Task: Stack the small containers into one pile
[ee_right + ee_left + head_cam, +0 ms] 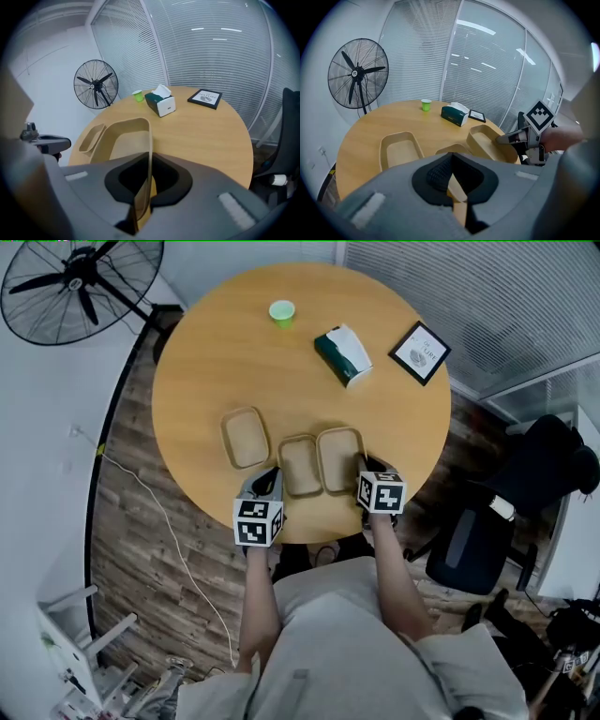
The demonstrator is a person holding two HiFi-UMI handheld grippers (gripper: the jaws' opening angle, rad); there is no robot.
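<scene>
At table (225, 362) edge, left claw (273, 479) clamps middle container (301, 465) (by its rim), right claw (365, 466) the right container (339, 457).

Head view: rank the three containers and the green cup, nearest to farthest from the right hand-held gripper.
1. right container: gripped at its near rim by the right hand-held gripper.
2. middle container: directly left of it.
3. left container: further left, set apart.
4. green cup: far side of the table.

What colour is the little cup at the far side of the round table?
Bright green. The head view shows the little cup best.
</scene>
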